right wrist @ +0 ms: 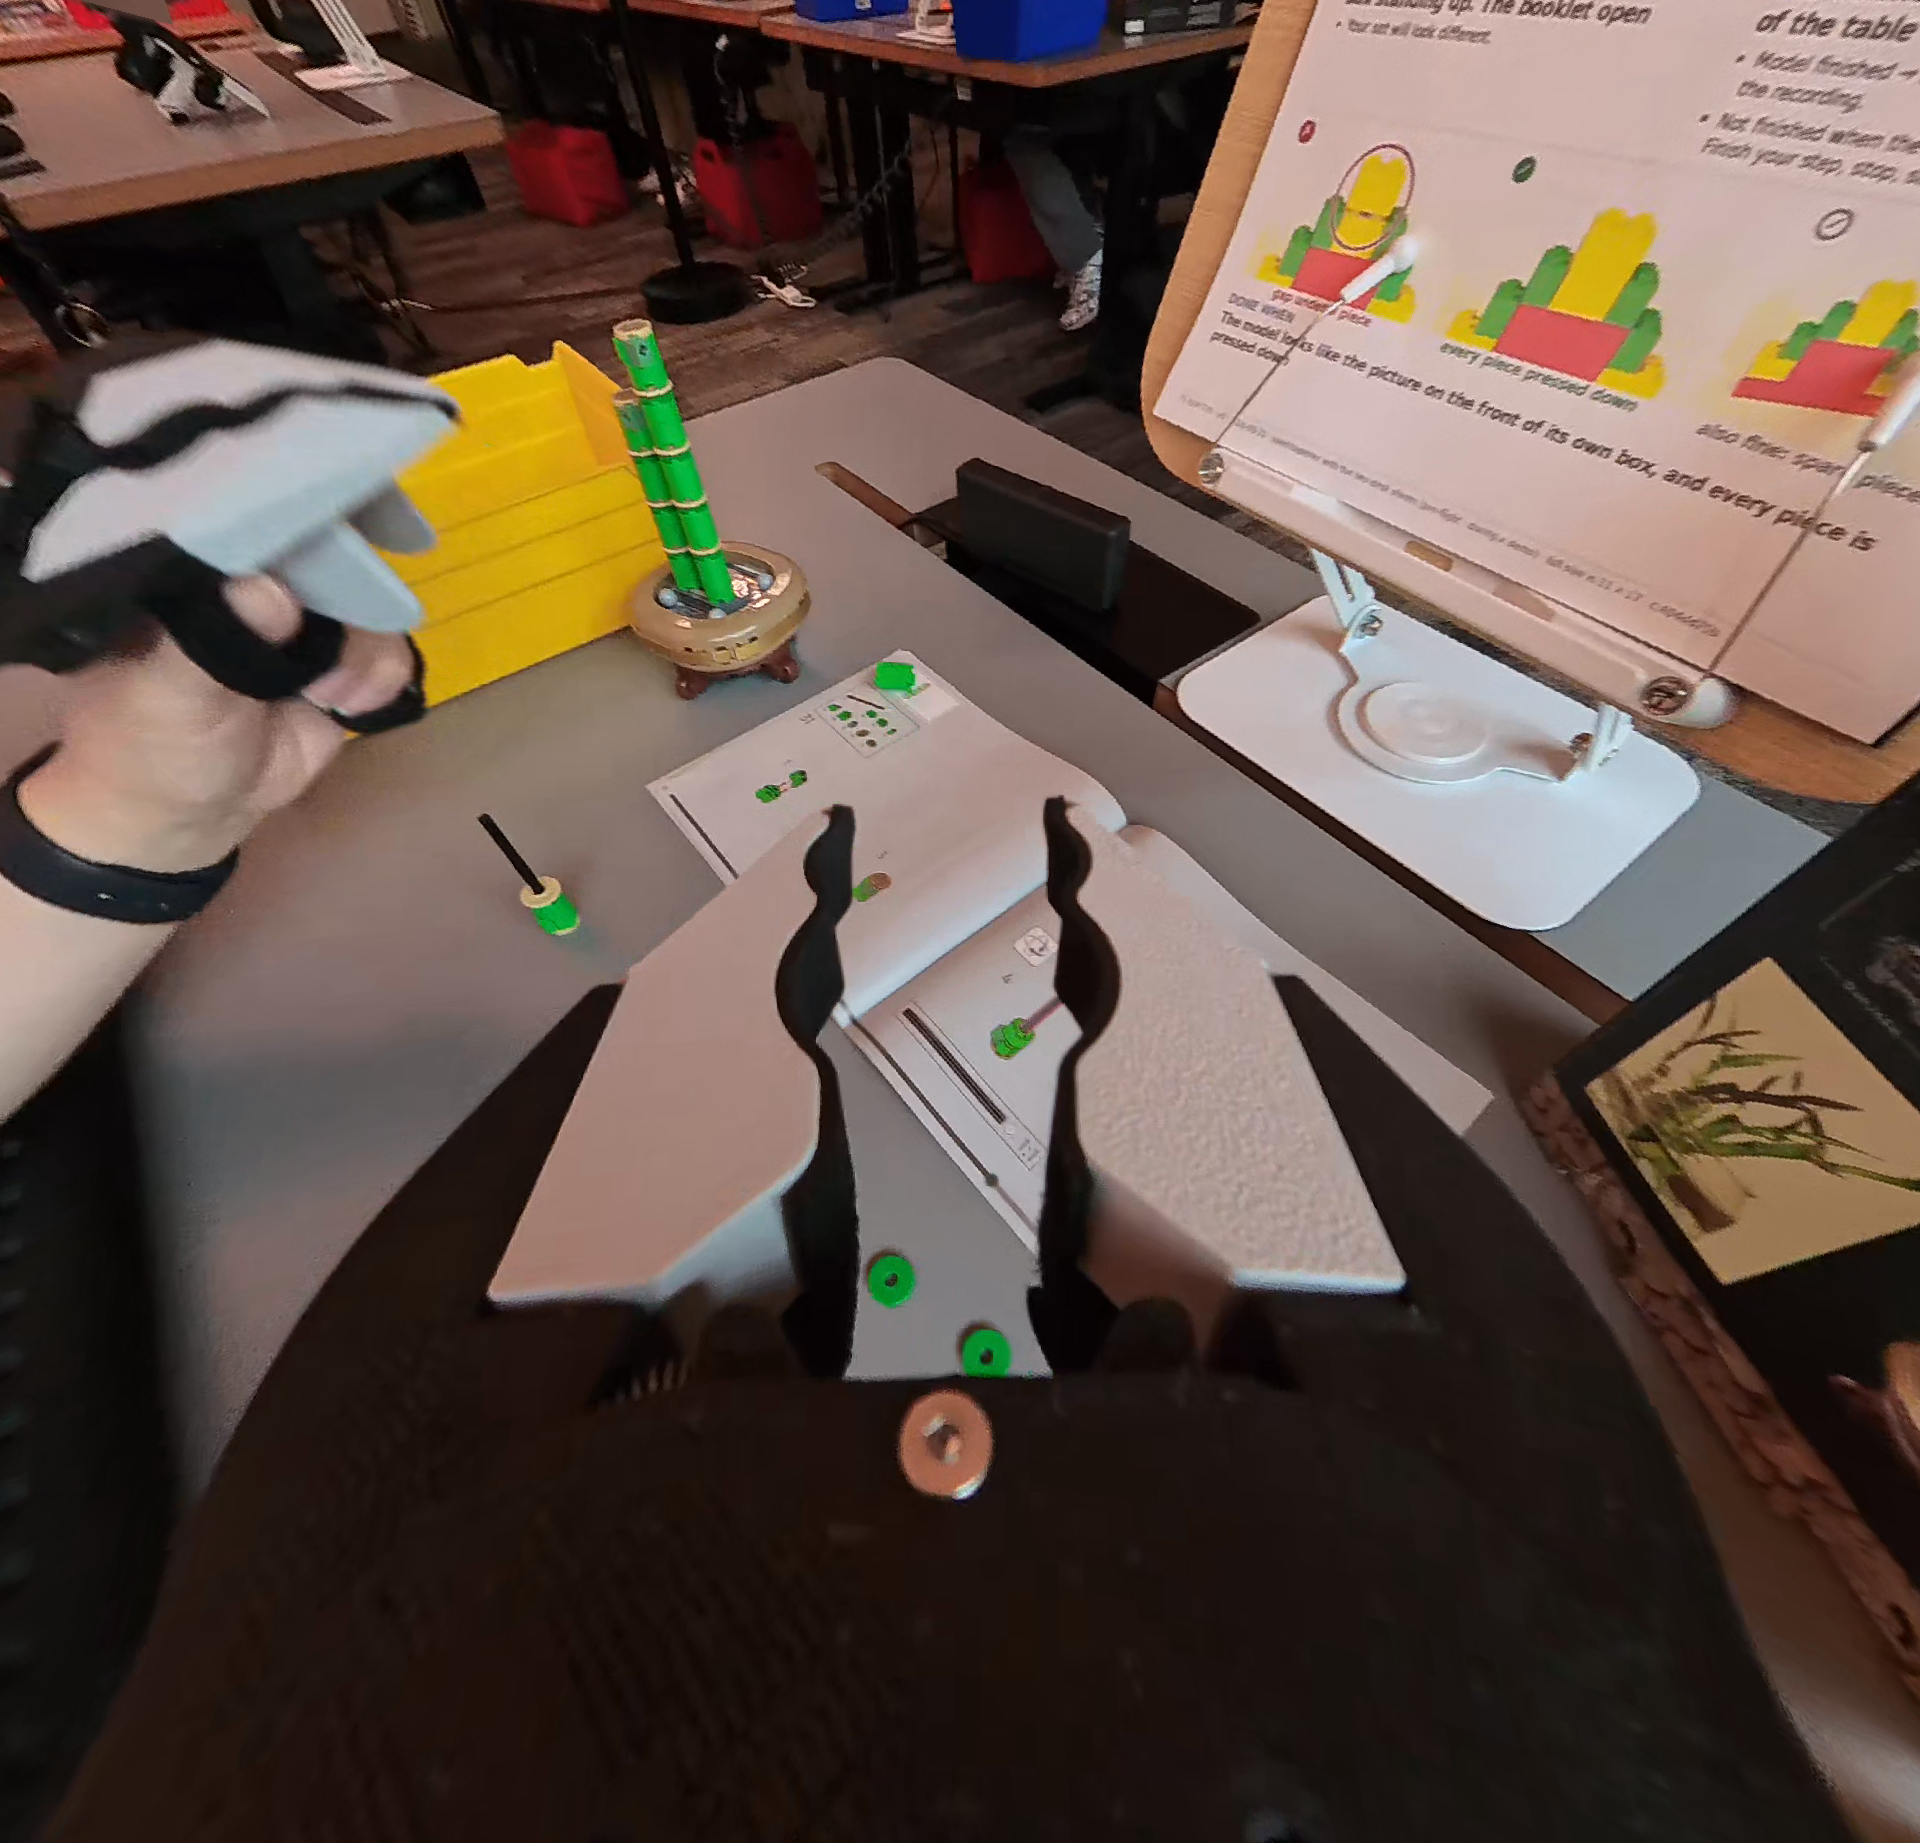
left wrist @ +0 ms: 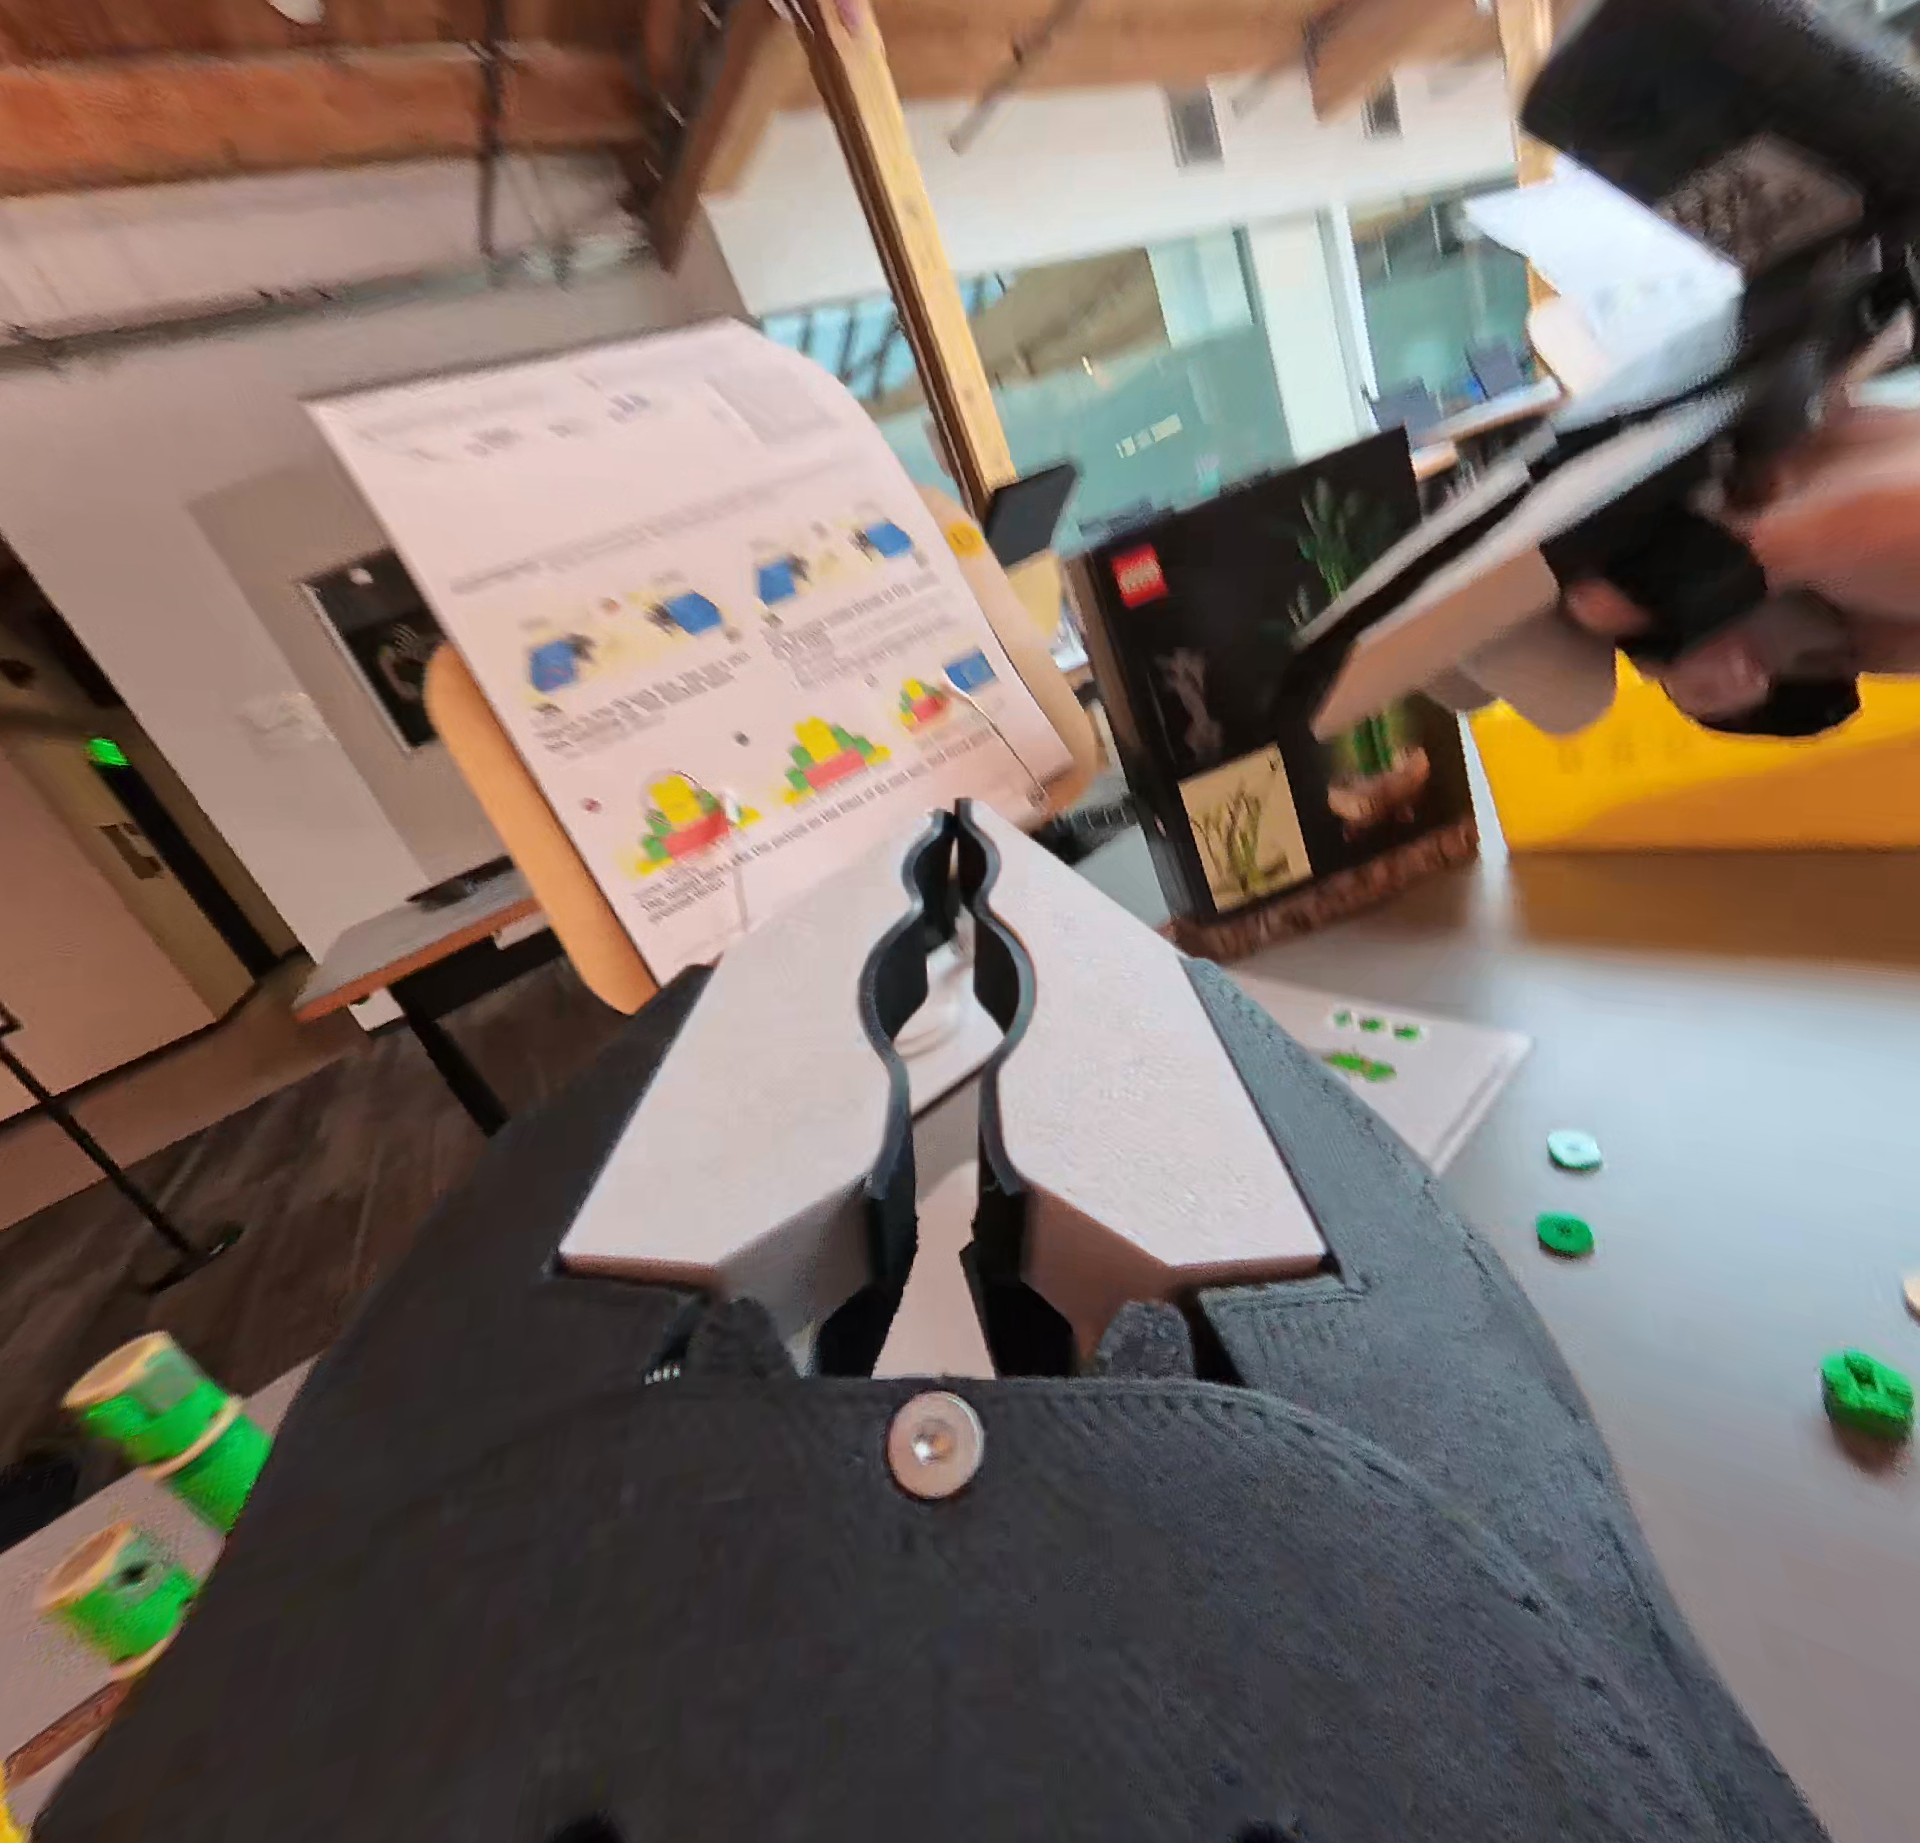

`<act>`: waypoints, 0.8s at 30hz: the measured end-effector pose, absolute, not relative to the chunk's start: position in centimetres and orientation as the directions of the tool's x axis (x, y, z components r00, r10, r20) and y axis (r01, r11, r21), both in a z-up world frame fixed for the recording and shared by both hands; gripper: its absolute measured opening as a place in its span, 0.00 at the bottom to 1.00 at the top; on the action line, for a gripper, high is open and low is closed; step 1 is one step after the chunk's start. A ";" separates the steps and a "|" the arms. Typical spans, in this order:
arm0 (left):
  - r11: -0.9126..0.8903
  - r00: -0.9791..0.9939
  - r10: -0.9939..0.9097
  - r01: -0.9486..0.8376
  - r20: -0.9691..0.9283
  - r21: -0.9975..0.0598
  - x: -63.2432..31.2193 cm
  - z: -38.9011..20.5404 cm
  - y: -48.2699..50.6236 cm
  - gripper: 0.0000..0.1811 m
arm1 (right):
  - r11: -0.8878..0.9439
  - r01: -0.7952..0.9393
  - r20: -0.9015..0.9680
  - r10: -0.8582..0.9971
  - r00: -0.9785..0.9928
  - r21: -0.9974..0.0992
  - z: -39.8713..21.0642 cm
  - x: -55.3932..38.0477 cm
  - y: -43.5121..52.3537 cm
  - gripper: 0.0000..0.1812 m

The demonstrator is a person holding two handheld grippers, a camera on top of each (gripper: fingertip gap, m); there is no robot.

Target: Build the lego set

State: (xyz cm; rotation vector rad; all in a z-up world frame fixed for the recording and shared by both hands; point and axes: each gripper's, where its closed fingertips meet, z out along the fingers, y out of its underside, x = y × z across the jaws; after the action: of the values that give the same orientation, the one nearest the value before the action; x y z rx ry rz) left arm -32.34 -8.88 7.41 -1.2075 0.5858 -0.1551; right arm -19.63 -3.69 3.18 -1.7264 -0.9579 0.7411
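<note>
Grey table [right wrist: 395, 920] carries open booklet [right wrist: 935, 754], yellow bin [right wrist: 520, 515], tan-based bamboo model [right wrist: 717, 598] just beside bin, white stand base [right wrist: 1455, 754], set box [right wrist: 1766, 1118] at right edge. Loose: two green discs [right wrist: 890, 1280], black axle with green-tan piece [right wrist: 551, 905].

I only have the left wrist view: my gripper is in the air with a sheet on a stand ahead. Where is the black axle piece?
Observer: The black axle with a green and tan round piece on its end lies on the grey table, left of the open booklet.
Operator: Is the right gripper open?
Observer: Yes, the right gripper is open and empty, over the booklet.
Operator: Any loose parts under it?
Observer: Two green round pieces lie on the table between its fingers, near their base.
Operator: And the model?
Observer: The bamboo model stands upright beside the yellow bin.
</note>
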 end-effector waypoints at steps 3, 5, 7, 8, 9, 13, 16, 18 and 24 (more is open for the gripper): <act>0.422 0.893 -0.328 -0.154 -0.309 -0.893 -35.6 9.3 -9.6 0.00 | -0.199 0.251 -0.043 0.856 0.515 -0.947 3.4 -19.0 -3.5 0.20; 0.446 0.919 -0.268 -0.147 -0.288 -0.883 -37.7 10.0 -9.8 0.00 | -0.202 0.237 -0.051 0.852 0.522 -0.950 3.7 -18.6 -3.4 0.20; 0.457 0.933 -0.250 -0.122 -0.258 -0.881 -39.0 10.4 -10.0 0.00 | -0.201 0.237 -0.048 0.848 0.528 -0.951 3.7 -18.4 -3.4 0.20; 0.458 0.937 -0.250 -0.108 -0.244 -0.883 -39.4 10.6 -10.1 0.00 | -0.202 0.242 -0.045 0.847 0.530 -0.949 3.6 -18.3 -3.3 0.20; 0.459 0.940 -0.248 -0.097 -0.233 -0.883 -39.7 10.7 -10.1 0.00 | -0.203 0.248 -0.041 0.845 0.533 -0.947 3.4 -18.2 -3.3 0.20; 0.459 0.943 -0.250 -0.084 -0.220 -0.885 -39.9 10.7 -10.1 0.00 | -0.212 0.271 -0.039 0.847 0.530 -0.939 2.7 -18.4 -3.3 0.20; 0.448 0.939 -0.255 -0.095 -0.229 -0.889 -39.6 10.4 -9.9 0.00 | -0.221 0.298 -0.032 0.848 0.529 -0.929 1.8 -18.5 -3.3 0.20; 0.441 0.936 -0.262 -0.102 -0.237 -0.892 -39.4 10.3 -9.8 0.00 | -0.228 0.305 -0.038 0.852 0.523 -0.924 1.5 -18.7 -3.4 0.20; 0.429 0.922 -0.313 -0.078 -0.229 -0.900 -38.4 10.3 -9.7 0.00 | -0.230 0.327 -0.038 0.865 0.501 -0.917 1.0 -19.5 -3.4 0.20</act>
State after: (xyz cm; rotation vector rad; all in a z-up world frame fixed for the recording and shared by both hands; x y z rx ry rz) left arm -38.42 -9.73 10.27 -1.1260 0.3923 -0.1515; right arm -19.46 -3.43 1.04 -1.7896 -1.0025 0.7059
